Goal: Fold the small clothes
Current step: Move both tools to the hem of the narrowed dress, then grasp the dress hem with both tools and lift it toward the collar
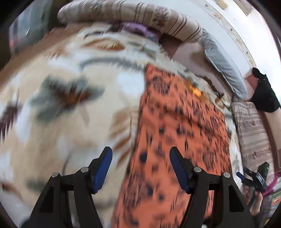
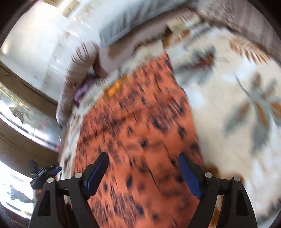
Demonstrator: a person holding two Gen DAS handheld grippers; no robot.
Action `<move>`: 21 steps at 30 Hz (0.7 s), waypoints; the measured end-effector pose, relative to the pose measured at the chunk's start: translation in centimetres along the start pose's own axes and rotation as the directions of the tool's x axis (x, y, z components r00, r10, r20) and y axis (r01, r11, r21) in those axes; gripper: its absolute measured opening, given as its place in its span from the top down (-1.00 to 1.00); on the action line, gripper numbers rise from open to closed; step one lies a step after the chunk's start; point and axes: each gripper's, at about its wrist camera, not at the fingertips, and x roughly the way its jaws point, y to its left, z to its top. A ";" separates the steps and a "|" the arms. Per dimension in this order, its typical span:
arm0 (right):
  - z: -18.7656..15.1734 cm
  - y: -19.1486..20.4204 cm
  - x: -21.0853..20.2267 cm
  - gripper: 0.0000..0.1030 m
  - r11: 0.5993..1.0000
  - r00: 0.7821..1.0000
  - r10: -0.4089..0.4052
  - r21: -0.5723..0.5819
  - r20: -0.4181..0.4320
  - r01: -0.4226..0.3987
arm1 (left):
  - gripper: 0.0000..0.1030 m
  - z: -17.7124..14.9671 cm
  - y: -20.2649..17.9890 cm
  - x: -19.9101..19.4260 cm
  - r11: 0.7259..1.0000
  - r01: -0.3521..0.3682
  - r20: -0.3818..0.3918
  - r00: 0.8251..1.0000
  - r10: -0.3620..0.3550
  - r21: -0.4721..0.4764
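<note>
On the floral blanket (image 1: pixel 70 108) the orange garment with dark spots (image 1: pixel 175 140) is lying flat as a long strip, and you are holding both tools above it. Your left gripper (image 1: pixel 141 169) is standing apart with nothing between the pads; your right gripper (image 2: pixel 143 172) is gaping wide, also empty. Beyond the garment, a striped bolster (image 1: pixel 140 14) and a grey pillow (image 1: pixel 223 63) are bordering the blanket. Both views are blurring.

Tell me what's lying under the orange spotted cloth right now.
The orange spotted cloth lies flat on a floral blanket that shows all round it. Whatever sits directly beneath the cloth is covered.
</note>
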 end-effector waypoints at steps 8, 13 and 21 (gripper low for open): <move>-5.2 -4.5 -0.9 -0.63 0.994 0.986 0.001 0.112 -0.164 0.017 | -0.33 -7.9 1.6 -1.0 0.999 0.005 -0.099 0.995 -0.010 -0.044; -7.1 -4.5 0.3 -0.62 0.991 0.979 0.035 0.130 -0.199 -0.009 | -0.32 -9.2 1.9 -0.7 0.996 -0.018 -0.101 0.995 0.009 -0.093; -8.2 -4.4 -0.2 -0.25 0.987 0.977 0.099 0.140 -0.186 -0.074 | 0.26 -9.8 2.0 0.2 0.996 -0.053 -0.128 0.991 0.043 -0.077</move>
